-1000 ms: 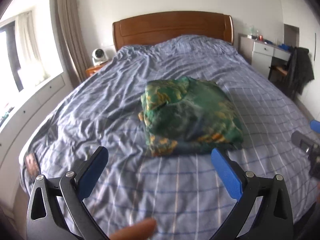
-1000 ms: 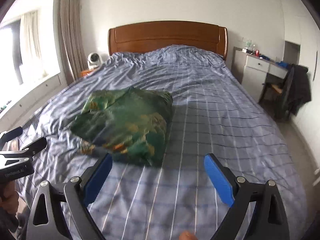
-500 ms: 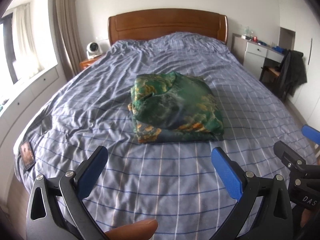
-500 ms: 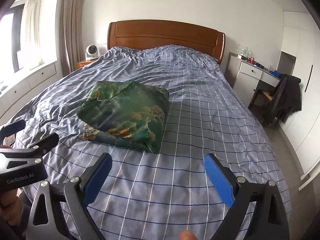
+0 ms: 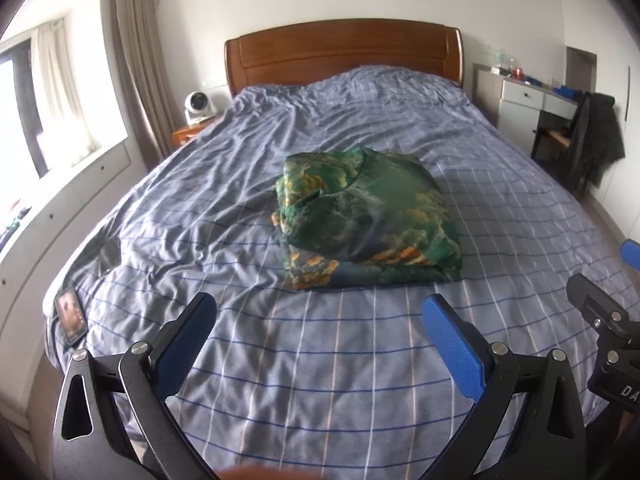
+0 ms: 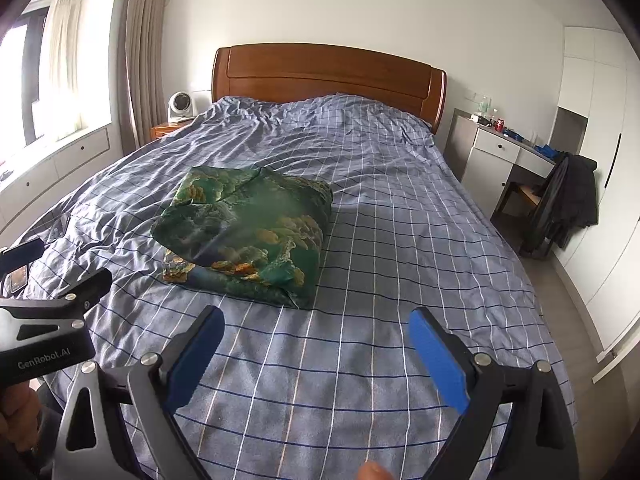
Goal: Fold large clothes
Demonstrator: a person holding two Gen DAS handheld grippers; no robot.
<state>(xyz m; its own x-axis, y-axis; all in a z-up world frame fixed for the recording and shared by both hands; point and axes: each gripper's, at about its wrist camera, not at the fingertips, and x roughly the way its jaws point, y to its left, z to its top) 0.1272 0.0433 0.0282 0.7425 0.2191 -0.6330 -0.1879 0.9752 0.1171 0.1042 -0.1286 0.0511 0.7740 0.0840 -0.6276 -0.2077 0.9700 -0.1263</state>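
Folded garment [image 5: 368, 220] sits mid-bed [image 5: 320, 360], phone [image 5: 71, 316] at the edge.

My big bed [image 5: 360, 380] has a blue cover with thin lines that make squares. The cover is smooth near me and wrinkly at 11 o'clock. A folded green and orange cloth [image 5: 368, 216] lies flat on it at 12 o'clock, in the middle. A small dark phone [image 5: 71, 316] lies on the bed's edge at 9 o'clock.
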